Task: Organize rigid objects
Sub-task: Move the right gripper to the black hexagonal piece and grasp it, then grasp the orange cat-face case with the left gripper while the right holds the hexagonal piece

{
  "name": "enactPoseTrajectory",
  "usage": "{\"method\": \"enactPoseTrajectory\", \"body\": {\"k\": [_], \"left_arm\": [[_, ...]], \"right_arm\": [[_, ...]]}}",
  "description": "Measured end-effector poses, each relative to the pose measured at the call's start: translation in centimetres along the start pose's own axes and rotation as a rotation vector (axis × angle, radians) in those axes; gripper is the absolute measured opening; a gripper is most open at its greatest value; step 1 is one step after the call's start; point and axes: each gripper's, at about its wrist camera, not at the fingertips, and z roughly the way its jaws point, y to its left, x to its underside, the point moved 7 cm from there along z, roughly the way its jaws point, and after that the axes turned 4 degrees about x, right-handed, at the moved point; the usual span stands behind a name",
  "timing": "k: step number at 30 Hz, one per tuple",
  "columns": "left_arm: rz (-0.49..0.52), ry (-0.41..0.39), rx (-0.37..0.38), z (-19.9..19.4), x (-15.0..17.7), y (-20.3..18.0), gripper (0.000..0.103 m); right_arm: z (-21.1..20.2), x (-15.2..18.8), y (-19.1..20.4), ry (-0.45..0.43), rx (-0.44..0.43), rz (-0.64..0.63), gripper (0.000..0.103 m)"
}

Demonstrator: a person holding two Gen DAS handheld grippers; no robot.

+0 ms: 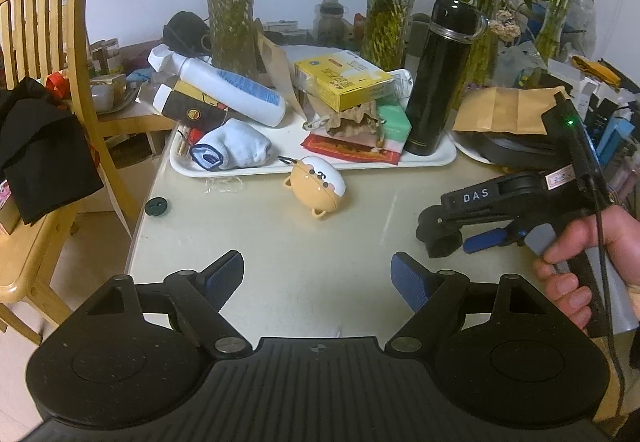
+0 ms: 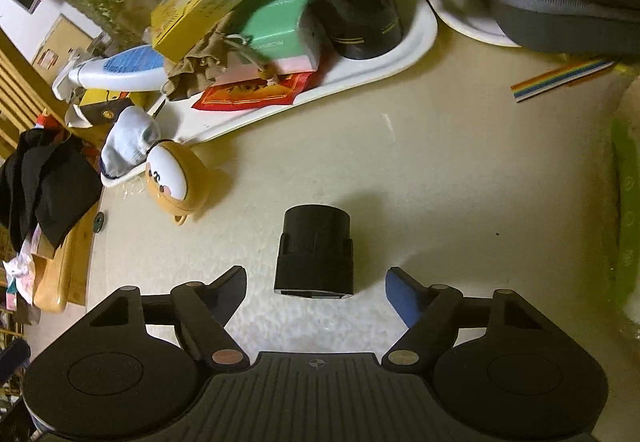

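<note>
Left wrist view: left claw (image 1: 318,278) low over bare worktop (image 1: 320,234), pads apart, nothing between them, parked clear of the action. White tray (image 1: 432,158) beyond, crowded: black flask (image 1: 436,82) upright at its right end, yellow box (image 1: 344,80), white bottle (image 1: 228,88) lying flat, rolled sock (image 1: 236,146) at the front edge. Round tan case (image 1: 316,186) off the tray, just beside its front rim. Right claw (image 1: 452,232) seen side-on at right, gripped by a hand (image 1: 576,274), angled down at a small dark thing; from here hard to tell object from claw.

Right wrist view: right claw (image 2: 316,292) pointing steeply down, pads apart and not touching anything. Black cylinder (image 2: 314,252) lying on the worktop (image 2: 460,170), its near end between the pads, gap on both sides. Centred that way probably for a grab across its width. Cylinder still well apart from the tray (image 2: 416,38), so sorting not yet done; tan case (image 2: 176,178) likewise loose.
</note>
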Motion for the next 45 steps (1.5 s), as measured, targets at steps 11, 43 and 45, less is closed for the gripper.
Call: {"method": "enactPoseTrajectory", "body": {"k": [11,43,45], "left_arm": [[-0.005,0.008,0.001,0.2,0.2,0.0,0.081],[0.029,-0.022,-0.010,1.4,0.4,-0.4,0.081],[0.035,-0.030,-0.014,1.6,0.3,-0.5,0.081]], "right_arm": [[0.1,0.1,0.2,0.002,0.014,0.003,0.067],[-5.7,0.1,1.9,-0.119,0.117,-0.160,0.044],[-6.6,0.3,2.1,-0.134,0.132,-0.195,0.044]]}}
